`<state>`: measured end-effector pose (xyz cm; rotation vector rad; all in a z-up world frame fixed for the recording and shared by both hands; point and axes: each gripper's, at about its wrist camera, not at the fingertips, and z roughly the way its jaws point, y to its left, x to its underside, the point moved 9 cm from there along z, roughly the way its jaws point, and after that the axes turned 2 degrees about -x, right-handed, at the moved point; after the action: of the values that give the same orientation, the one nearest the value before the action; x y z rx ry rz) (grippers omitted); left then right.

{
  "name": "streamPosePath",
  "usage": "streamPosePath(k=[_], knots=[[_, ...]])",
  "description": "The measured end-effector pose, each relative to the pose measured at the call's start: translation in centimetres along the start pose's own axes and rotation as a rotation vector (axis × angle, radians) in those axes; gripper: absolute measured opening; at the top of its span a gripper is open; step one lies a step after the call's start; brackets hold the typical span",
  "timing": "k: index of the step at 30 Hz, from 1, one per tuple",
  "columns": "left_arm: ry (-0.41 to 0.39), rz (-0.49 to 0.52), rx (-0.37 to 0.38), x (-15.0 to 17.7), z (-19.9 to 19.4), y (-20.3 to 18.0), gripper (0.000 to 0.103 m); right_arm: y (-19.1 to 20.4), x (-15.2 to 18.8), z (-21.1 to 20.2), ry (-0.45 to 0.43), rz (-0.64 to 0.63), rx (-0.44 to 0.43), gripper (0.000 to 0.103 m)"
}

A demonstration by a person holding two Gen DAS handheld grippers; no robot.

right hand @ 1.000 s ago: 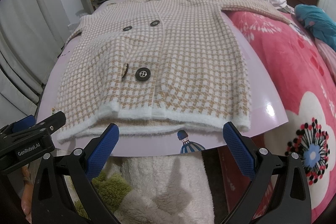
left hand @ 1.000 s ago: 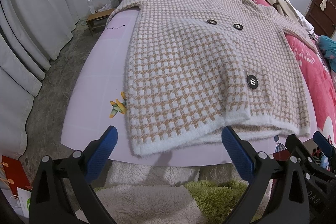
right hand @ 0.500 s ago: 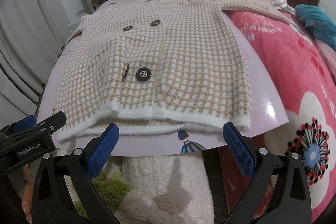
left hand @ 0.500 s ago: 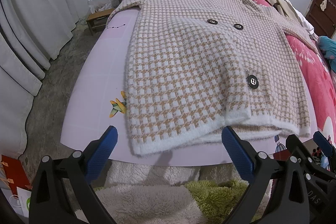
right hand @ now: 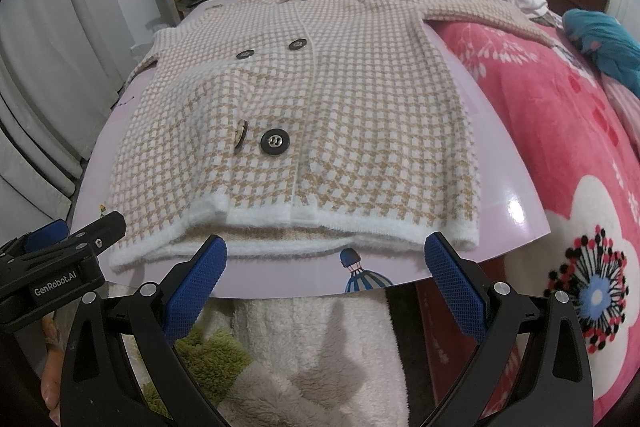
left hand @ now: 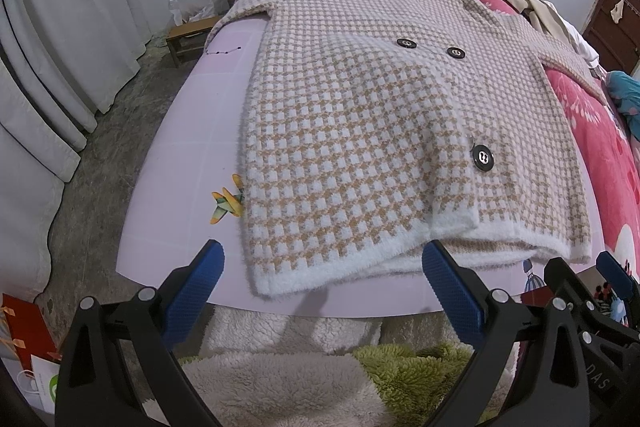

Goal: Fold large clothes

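Change since the earlier frames: almost none. Both grippers are still hanging in the same place short of the near edge, and the garment is lying as it was.

Item 1, left gripper [left hand: 322,279]: jaws standing wide apart, gripping nothing. It is hovering just off the near edge of the lilac board [left hand: 172,155], facing the near left corner of the hem, where the white trim is drooping closest to its fingers.

Item 2, checked cardigan [left hand: 360,131]: tan and white knit, buttoned, lying front up and flat on the board. Its long axis is running straight away from both grippers, hem nearest, collar farthest. One sleeve is trailing off the far left side towards a wooden stool [left hand: 188,35]; the other is stretching out rightward across the pink floral blanket [right hand: 560,115].

Item 3, right gripper [right hand: 326,263]: jaws likewise spread wide, gripping nothing, poised just short of the middle-to-right stretch of the hem.

Judgement: folding is not yet begun. Each gripper is nearest its own hem corner, so the coming move likely turns on reaching forward along the garment's length, left gripper for the left side, right gripper for the right.
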<state>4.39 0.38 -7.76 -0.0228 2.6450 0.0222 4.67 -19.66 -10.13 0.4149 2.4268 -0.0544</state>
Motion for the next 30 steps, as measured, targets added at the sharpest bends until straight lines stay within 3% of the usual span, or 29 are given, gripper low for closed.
streamPosePath(k=[30], knots=[[-0.013,-0.016,-0.006,-0.29,-0.32,0.78,0.097,0.74,-0.25,0.11,-0.004,-0.008,0.003,0.095]])
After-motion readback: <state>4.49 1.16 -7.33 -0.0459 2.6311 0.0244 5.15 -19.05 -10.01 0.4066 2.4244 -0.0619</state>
